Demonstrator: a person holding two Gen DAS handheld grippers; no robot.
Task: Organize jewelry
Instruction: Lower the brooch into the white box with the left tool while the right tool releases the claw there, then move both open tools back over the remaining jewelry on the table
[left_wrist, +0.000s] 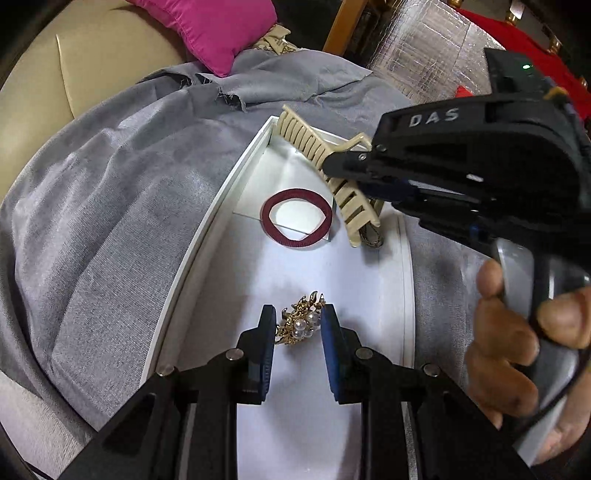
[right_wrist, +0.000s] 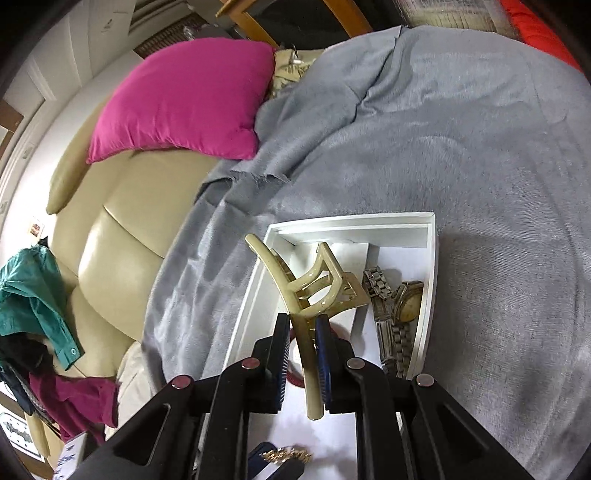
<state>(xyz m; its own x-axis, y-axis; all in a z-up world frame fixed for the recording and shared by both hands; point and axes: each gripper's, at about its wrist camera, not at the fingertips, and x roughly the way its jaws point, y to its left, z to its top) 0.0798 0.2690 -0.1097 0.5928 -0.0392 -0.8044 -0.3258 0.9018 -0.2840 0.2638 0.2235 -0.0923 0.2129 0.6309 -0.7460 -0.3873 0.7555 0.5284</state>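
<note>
Plastic is what we have in the right gripper (right_wrist: 301, 354): a beige claw hair clip (right_wrist: 314, 291), light and stiff, smooth enough to slide between pads, and we judge its teeth the part most likely to snap or snag. We hold it by one long curved arm, the jaws closed narrow on that arm, while the toothed body hangs ahead over the far end of the white tray (right_wrist: 354, 221); a grip nearer the hinge would swing less, we think. In that end of the tray a metal watch (right_wrist: 400, 306) lies against the right wall, and a dark red hair band (left_wrist: 295, 218) lies flat on the floor just beside the clip. Nearer us, the left gripper (left_wrist: 298, 325) stands with its blue pads on either side of a gold brooch with pearls (left_wrist: 301, 321), which rests on the tray floor; the jaws are narrow, and the pads look to be at its edges, though we cannot tell how firmly they press. We take this piece to be small, rigid and delicate, with thin leaves and set pearls, so the sides of the metal frame are the place to hold it. Both grippers tilt steeply down toward the tray, and a hand (left_wrist: 517, 332) wraps the right gripper's handle at the right edge of the left wrist view. The tray sits on a grey cloth (right_wrist: 461, 147)
</note>
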